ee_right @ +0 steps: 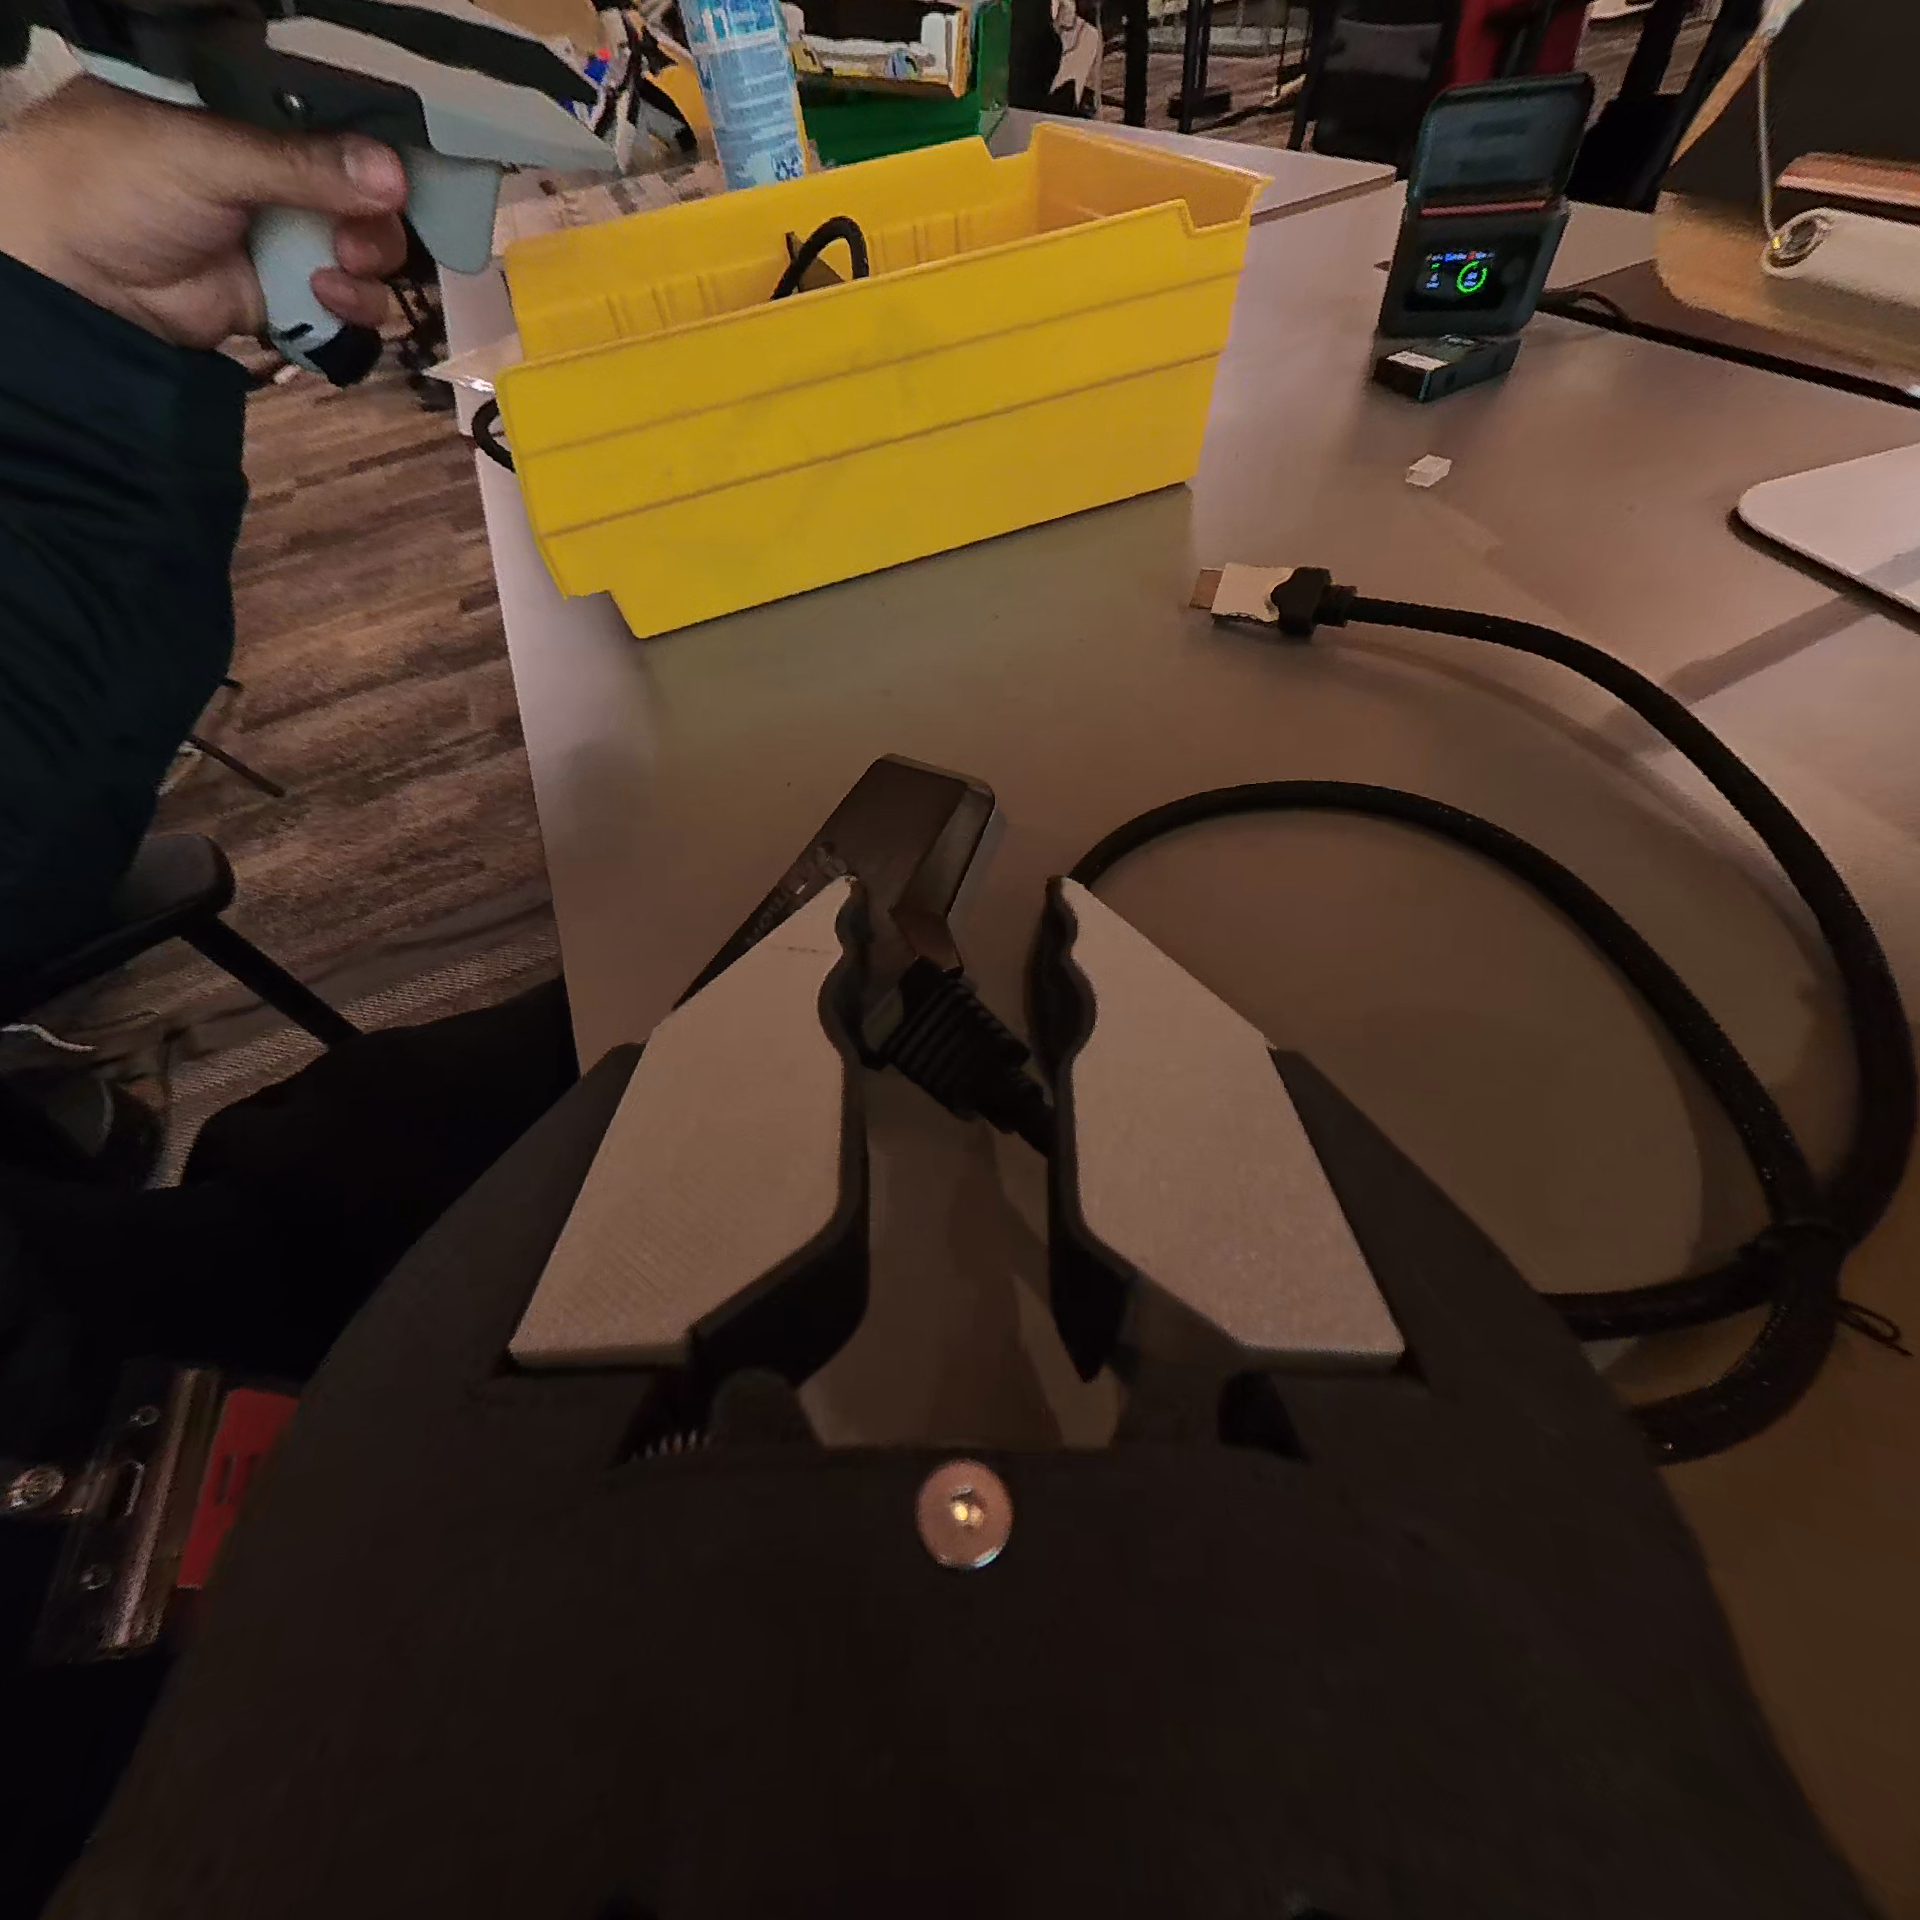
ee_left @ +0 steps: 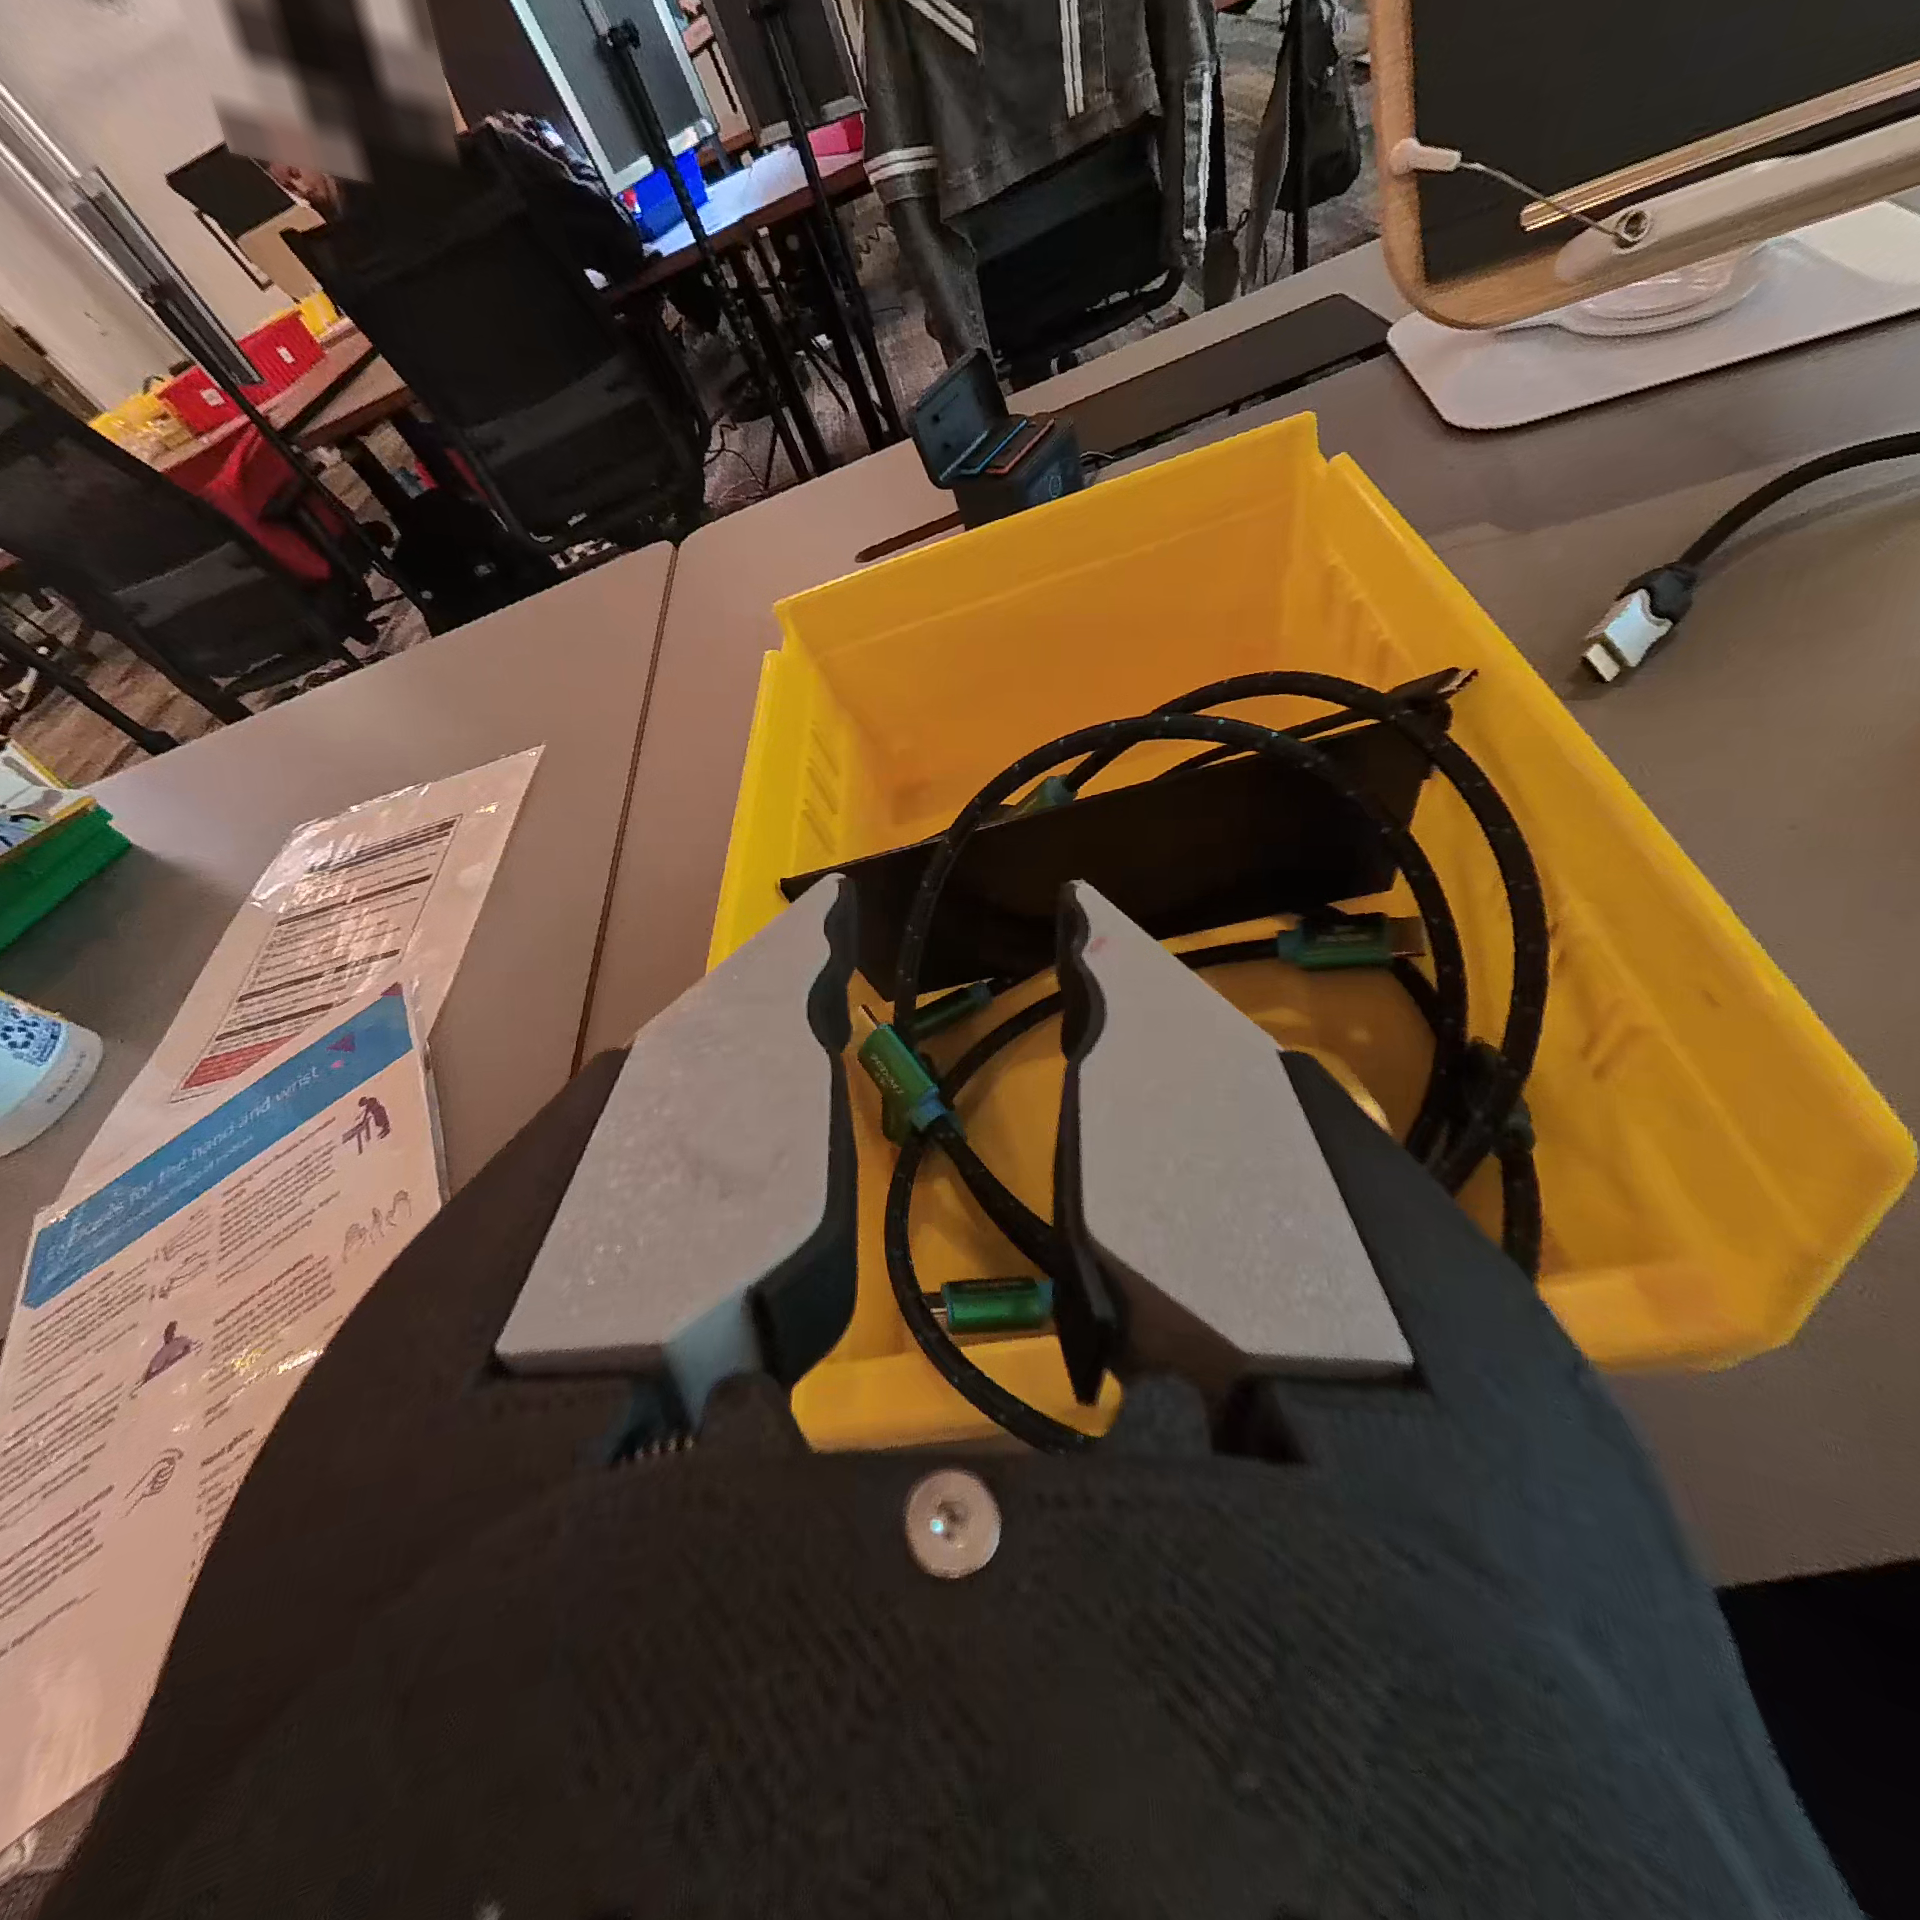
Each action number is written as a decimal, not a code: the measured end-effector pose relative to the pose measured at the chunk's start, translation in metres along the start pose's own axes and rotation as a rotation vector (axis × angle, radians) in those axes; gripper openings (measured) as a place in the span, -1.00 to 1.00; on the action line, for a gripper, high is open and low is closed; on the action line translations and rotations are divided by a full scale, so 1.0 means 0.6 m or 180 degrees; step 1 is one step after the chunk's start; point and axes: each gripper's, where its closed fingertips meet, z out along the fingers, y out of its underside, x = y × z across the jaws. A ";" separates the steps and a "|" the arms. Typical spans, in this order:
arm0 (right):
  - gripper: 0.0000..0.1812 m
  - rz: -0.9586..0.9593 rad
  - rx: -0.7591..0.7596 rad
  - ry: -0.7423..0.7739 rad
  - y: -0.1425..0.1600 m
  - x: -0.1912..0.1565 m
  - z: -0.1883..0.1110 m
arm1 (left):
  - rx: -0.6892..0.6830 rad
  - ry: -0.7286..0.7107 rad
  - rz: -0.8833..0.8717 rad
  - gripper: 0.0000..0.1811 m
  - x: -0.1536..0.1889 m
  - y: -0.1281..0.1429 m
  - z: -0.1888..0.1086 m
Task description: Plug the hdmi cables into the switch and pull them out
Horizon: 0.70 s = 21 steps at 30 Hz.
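My left gripper [ee_left: 956, 935] hangs tilted down over the near end of the yellow bin [ee_left: 1714, 1091], its fingers spread apart and holding nothing; in the right wrist view a hand [ee_right: 156, 218] holds it by its grey handle above the bin's left end. My right gripper [ee_right: 945, 914] sits low over the grey table [ee_right: 1091, 686], jaws parted around a black plug [ee_right: 940, 1023] seated in the dark switch [ee_right: 914, 821]; the left pad is just beside the plug, but I cannot tell whether it touches, so I read this one as released. The switch lies close to the table's left edge, with floor beyond, so there is little room that way; bare tabletop lies between it and the bin. A thick black braided cable [ee_right: 1766, 935] loops to the right of the gripper, and its free silver-ended plug [ee_right: 1247, 597] rests on the table near the bin's right corner. Inside the bin, thin black cables [ee_left: 1455, 831] with green plugs [ee_left: 904, 1081] lie coiled over a flat black piece [ee_left: 1195, 852] that leans across the middle; one cable loop hangs over the near wall. Printed sheets [ee_left: 260, 1195] lie left of the bin, a white monitor base [ee_left: 1662, 343] far right, and a small lit device [ee_right: 1470, 239] beyond.
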 end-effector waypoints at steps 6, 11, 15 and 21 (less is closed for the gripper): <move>-0.67 0.0254 0.0138 -0.0216 -0.008 -0.003 -0.007 | -0.0024 -0.0012 0.0107 -0.61 0.009 0.000 0.005; -0.70 0.0182 0.0192 -0.0178 -0.011 -0.004 -0.010 | -0.0008 -0.0012 0.0272 -0.63 0.025 -0.008 0.008; -0.69 0.0096 0.0102 -0.0134 -0.006 -0.007 -0.005 | -0.0082 0.0073 0.0432 -0.60 0.046 -0.010 0.018; -0.70 0.0046 0.0063 -0.0141 -0.004 -0.010 -0.002 | -0.0370 0.0412 0.1011 -0.55 0.088 -0.005 0.083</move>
